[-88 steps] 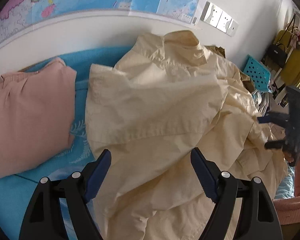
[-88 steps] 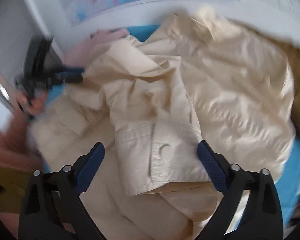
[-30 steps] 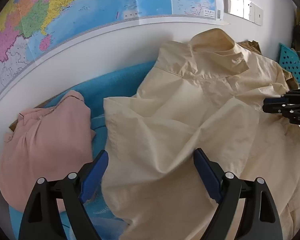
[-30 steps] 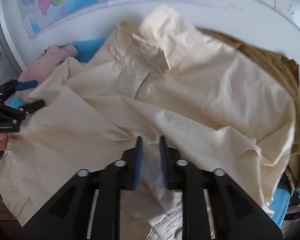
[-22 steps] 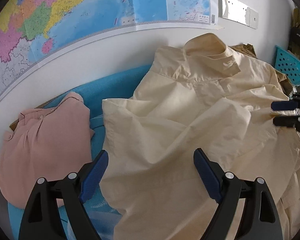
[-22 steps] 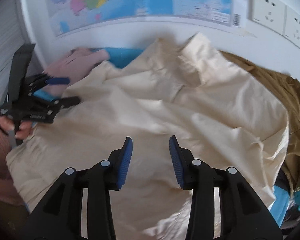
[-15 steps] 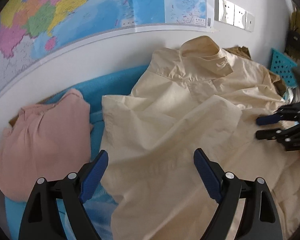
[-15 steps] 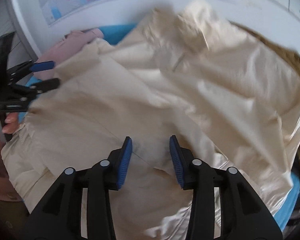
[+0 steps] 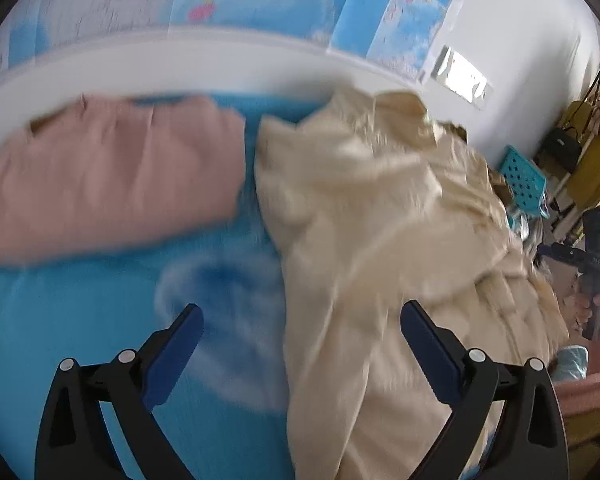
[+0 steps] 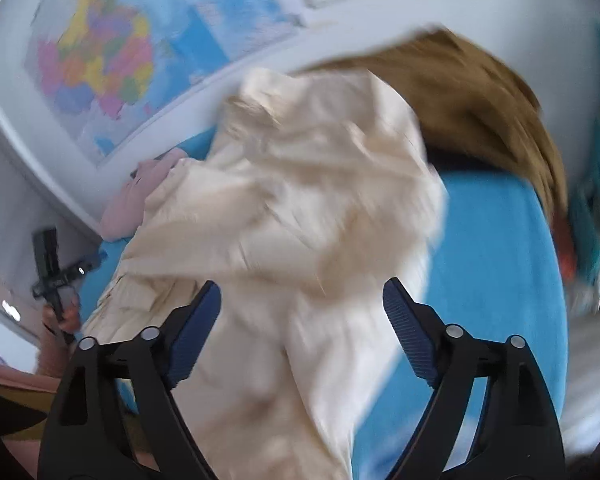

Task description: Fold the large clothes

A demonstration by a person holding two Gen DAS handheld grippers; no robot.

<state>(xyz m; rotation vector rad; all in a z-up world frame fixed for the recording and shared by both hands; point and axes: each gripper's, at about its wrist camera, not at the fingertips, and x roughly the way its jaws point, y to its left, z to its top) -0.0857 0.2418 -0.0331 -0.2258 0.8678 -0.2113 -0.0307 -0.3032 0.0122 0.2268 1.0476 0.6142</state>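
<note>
Cream shirt (image 9: 380, 240) lying bunched on blue sheet (image 9: 80, 312); your left gripper (image 9: 300, 336) and right gripper (image 10: 300, 308) hovering, jaws spread, holding nothing.

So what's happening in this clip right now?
A person with a handheld gripper in each hand is folding clothes on a blue surface. Both the left gripper and right gripper are open and hold nothing. A cream shirt lies rumpled in a long heap, beside a folded pink garment. A brown garment lies behind it.
</note>
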